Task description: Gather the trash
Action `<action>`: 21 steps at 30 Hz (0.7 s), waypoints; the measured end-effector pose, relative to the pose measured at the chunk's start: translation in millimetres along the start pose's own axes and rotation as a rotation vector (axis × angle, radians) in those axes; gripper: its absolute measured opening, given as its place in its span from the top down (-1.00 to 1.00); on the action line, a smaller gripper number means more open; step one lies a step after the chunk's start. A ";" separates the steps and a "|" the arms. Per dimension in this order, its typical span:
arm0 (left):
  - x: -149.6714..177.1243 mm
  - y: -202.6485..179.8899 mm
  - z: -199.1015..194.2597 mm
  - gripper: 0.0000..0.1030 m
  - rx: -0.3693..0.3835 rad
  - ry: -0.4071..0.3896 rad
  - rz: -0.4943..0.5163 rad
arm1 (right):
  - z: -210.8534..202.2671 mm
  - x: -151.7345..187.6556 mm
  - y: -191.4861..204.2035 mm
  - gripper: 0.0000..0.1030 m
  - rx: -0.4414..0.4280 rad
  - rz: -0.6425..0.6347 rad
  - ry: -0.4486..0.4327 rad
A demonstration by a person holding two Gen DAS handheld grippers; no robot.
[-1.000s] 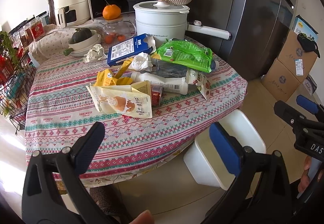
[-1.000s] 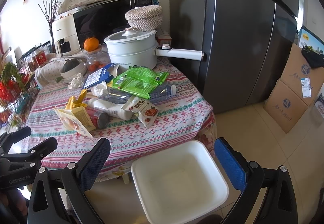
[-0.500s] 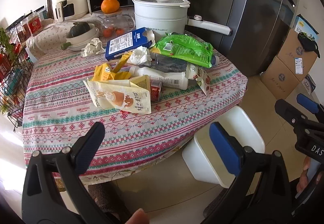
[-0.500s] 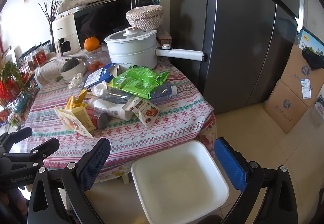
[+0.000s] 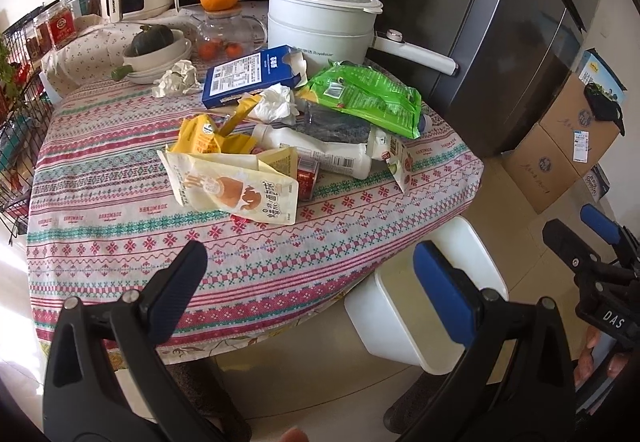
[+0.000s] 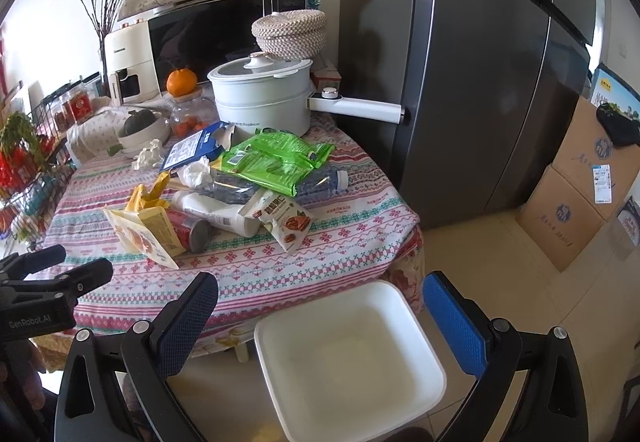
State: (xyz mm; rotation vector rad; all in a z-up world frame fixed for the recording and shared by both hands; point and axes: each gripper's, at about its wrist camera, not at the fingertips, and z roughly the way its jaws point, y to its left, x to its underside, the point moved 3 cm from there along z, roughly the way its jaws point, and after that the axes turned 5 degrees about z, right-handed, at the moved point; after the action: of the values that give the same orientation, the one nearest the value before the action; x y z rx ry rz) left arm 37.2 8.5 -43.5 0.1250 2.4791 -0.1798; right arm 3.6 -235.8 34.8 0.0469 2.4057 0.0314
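Trash lies heaped mid-table: a cream snack bag [image 5: 236,188], yellow wrappers [image 5: 208,138], a white bottle [image 5: 320,154], a green bag [image 5: 364,100], a blue box [image 5: 252,76] and crumpled tissues [image 5: 276,104]. The same green bag [image 6: 272,162] and a nut packet [image 6: 286,220] show in the right wrist view. A white bin [image 6: 348,358] stands on the floor by the table's edge, empty inside. My left gripper [image 5: 310,274] hangs open over the near table edge. My right gripper [image 6: 320,310] is open above the bin. Neither holds anything.
A white pot [image 5: 320,22] with a long handle, a bowl with a squash [image 5: 154,50], a glass jar, an orange and a microwave stand at the back. A grey fridge [image 6: 480,62] rises to the right, cardboard boxes [image 6: 576,202] beside it. A wire rack lines the left.
The left gripper has moved closer to the table and slightly forward, so the trash looms larger. The right gripper has barely shifted. Both stay open.
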 end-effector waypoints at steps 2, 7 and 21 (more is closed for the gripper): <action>-2.1 6.5 5.0 -0.99 0.020 0.021 -0.011 | 0.0 0.3 -0.4 -1.00 -0.010 0.001 0.000; -11.4 31.8 26.4 -0.99 0.061 0.100 -0.092 | 6.5 -1.5 1.3 -1.00 -0.001 -0.026 0.031; -37.6 92.5 115.2 -0.70 0.010 0.246 -0.470 | 75.5 -51.3 4.2 -1.00 -0.061 -0.012 0.193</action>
State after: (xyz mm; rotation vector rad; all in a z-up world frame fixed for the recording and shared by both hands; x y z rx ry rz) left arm 148.3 79.6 -120.0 -0.4622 2.7154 -0.3941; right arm 92.4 -233.0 13.3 0.0009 2.5963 0.1085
